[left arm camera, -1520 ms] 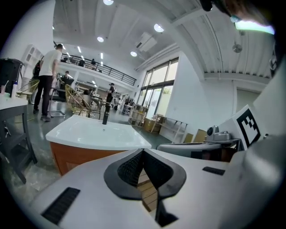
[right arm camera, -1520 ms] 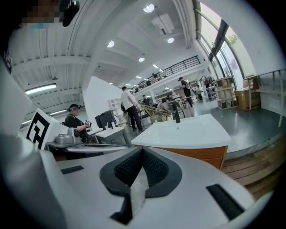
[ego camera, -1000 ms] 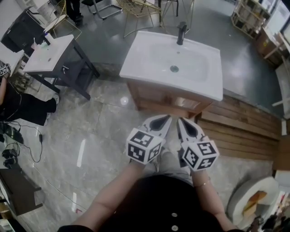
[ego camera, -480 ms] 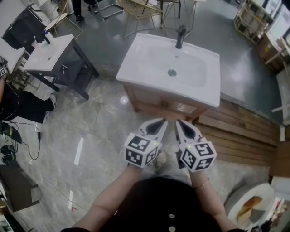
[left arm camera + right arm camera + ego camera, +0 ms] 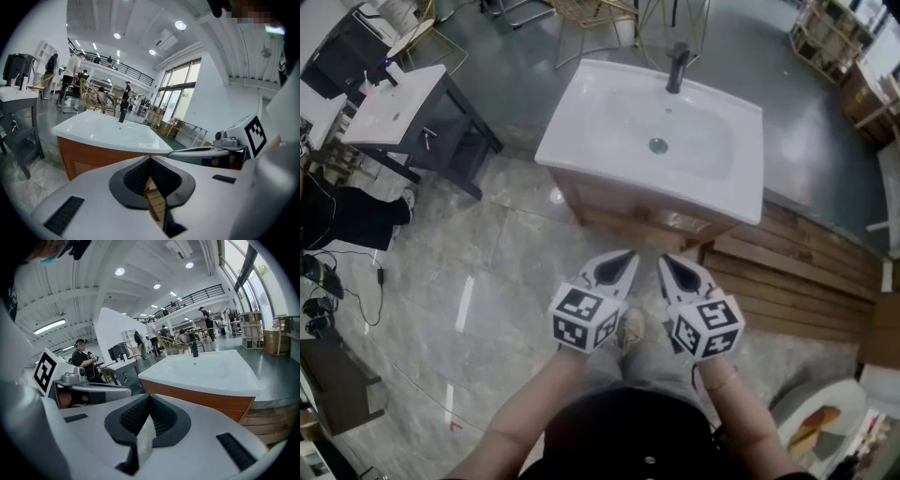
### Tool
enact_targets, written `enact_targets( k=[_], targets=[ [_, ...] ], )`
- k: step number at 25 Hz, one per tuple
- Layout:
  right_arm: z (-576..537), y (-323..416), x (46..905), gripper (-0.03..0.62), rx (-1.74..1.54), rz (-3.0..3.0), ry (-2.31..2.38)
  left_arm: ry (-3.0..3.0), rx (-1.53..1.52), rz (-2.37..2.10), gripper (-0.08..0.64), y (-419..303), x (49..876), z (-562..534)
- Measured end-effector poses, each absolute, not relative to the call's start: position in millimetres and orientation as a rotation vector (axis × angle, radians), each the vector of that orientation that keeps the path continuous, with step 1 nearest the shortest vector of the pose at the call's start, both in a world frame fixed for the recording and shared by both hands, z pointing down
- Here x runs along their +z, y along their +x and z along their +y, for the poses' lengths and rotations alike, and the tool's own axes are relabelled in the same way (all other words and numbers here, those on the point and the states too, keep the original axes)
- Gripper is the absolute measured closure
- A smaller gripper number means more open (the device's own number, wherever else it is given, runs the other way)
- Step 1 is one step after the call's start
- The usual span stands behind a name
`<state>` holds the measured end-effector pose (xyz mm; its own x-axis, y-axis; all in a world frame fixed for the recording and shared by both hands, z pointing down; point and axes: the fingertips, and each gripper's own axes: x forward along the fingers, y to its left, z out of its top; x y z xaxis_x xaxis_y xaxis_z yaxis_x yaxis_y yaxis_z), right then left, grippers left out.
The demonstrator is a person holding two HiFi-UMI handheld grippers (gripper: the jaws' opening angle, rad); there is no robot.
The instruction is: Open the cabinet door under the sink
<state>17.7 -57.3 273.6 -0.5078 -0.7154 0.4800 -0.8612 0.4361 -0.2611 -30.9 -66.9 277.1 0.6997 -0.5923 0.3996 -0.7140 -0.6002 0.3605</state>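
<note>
A white sink [image 5: 609, 122] with a black faucet [image 5: 678, 66] tops a wooden cabinet [image 5: 642, 217], whose front is seen steeply from above, with its door closed as far as I can tell. My left gripper [image 5: 628, 255] and right gripper [image 5: 665, 260] hover side by side just short of the cabinet front, touching nothing. Both are shut and empty. In the left gripper view the shut left gripper [image 5: 150, 158] points at the cabinet [image 5: 89, 159] under the sink [image 5: 108, 131]. The right gripper view shows the right gripper [image 5: 149, 397] shut before the cabinet [image 5: 206, 401].
A dark side table [image 5: 394, 103] with a white top stands at the left. A slatted wooden platform [image 5: 806, 272] lies right of the cabinet. Cables [image 5: 328, 291] trail on the marble floor at far left. Wire chairs [image 5: 581, 14] stand behind the sink. My shoe [image 5: 630, 328] shows below the grippers.
Both grippers have sunk a little and drifted slightly left in the head view, still side by side and shut. The sink fills slightly more of the picture.
</note>
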Motion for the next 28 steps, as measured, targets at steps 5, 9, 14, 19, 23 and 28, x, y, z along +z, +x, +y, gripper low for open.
enact_targets(
  k=[5,9,14,19,23,28],
  targets=[
    [-66.2,0.8,293.5,0.584,0.673,-2.399,1.278,2.405,0.375,-1.005,0.551,-31.3,301.5,-73.8],
    [-79.5,-3.3,311.2,0.584,0.711,-2.375,1.312,2.376,0.393,-1.013,0.551,-32.6,321.1,-81.0],
    [-94.7,10.4,344.4,0.584,0.835,-2.328,1.4,2.319,0.366,-1.032,0.551,-35.6,349.8,-93.1],
    [-100.8,17.1,374.5,0.584,0.888,-2.284,1.431,2.291,0.364,-1.023,0.551,-34.5,375.1,-100.5],
    [-109.1,17.4,396.3,0.584,0.918,-2.272,1.43,2.269,0.376,-1.014,0.551,-32.9,397.1,-107.1],
    [-123.2,17.8,425.7,0.584,0.953,-2.262,1.44,2.249,0.374,-1.015,0.551,-28.3,427.4,-120.3]
  ],
)
